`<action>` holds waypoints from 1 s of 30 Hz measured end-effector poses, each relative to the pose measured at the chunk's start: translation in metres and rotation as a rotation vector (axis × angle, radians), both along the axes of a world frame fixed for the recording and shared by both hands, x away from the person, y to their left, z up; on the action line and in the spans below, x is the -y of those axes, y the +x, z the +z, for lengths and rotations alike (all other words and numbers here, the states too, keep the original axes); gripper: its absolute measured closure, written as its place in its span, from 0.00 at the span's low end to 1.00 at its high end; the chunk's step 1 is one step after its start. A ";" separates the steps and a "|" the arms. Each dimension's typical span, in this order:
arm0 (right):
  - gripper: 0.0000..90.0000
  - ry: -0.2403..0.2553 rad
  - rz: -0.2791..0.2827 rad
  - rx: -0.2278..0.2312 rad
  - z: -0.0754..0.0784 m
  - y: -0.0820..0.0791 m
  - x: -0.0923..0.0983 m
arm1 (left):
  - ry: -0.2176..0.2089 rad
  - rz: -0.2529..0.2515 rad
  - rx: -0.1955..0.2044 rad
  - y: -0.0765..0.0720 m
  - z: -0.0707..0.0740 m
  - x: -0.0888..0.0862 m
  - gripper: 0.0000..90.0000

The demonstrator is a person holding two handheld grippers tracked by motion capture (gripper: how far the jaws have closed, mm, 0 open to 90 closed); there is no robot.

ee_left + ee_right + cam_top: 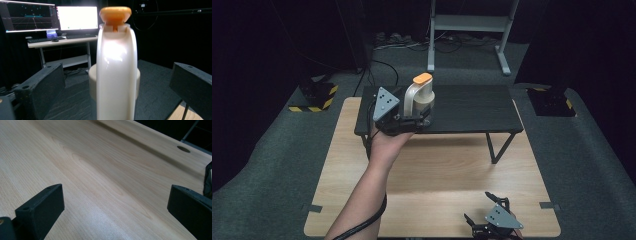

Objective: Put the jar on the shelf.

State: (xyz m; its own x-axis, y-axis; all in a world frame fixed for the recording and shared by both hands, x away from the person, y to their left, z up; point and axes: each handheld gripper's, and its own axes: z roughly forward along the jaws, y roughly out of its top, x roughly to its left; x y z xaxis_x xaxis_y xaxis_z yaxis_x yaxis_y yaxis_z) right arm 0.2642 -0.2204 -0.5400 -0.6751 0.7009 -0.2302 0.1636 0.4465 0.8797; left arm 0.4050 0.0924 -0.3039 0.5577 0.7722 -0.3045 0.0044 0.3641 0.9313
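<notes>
Left gripper (419, 121) jaws spread wide, flanking white jug's handle (116, 75), no contact visible. Jug (422, 97), orange lid (422, 78), upright on black raised shelf (472, 107). Left gripper view adds monitors (77, 17) behind. Right gripper (486, 212) jaws wide apart, empty, low over wooden tabletop (100, 175) near front edge.

A dim lab or recording studio with black walls and grey carpet. A light wooden table (432, 185) stands in the middle, with a low black bench (472, 107) set on top of it. Yellow-and-black striped stand bases (318, 95) sit on the floor at either side, and loose cables (447, 45) trail beneath a white-framed desk (469, 22). In the left gripper view, two lit monitors (77, 17) and a keyboard (77, 36) stand on a desk.
</notes>
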 end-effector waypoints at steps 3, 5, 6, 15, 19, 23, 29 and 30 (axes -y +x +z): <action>0.00 -0.007 0.003 -0.014 0.000 0.000 0.000 | -0.002 0.002 0.000 -0.005 -0.004 -0.004 0.00; 0.00 -0.013 0.004 -0.020 -0.001 -0.001 -0.001 | -0.002 0.001 0.004 -0.008 -0.007 -0.006 0.00; 0.00 -0.013 0.004 -0.028 -0.001 -0.001 -0.001 | -0.003 0.000 0.006 -0.010 -0.008 -0.007 0.00; 0.00 0.001 0.010 -0.087 -0.009 0.001 -0.001 | 0.003 -0.005 0.022 -0.032 -0.013 -0.014 0.00; 0.00 -0.001 0.011 -0.084 -0.009 0.001 -0.001 | 0.004 -0.006 0.026 -0.041 -0.014 -0.016 0.00; 0.00 -0.005 0.011 -0.084 -0.009 0.001 -0.002 | -0.004 -0.007 0.019 -0.049 -0.017 -0.019 0.00; 0.00 -0.004 0.010 -0.086 -0.009 0.001 -0.002 | 0.009 0.002 -0.001 -0.061 -0.028 -0.026 0.00; 0.00 -0.004 0.010 -0.086 -0.009 0.001 -0.002 | 0.009 0.002 -0.001 -0.061 -0.028 -0.026 0.00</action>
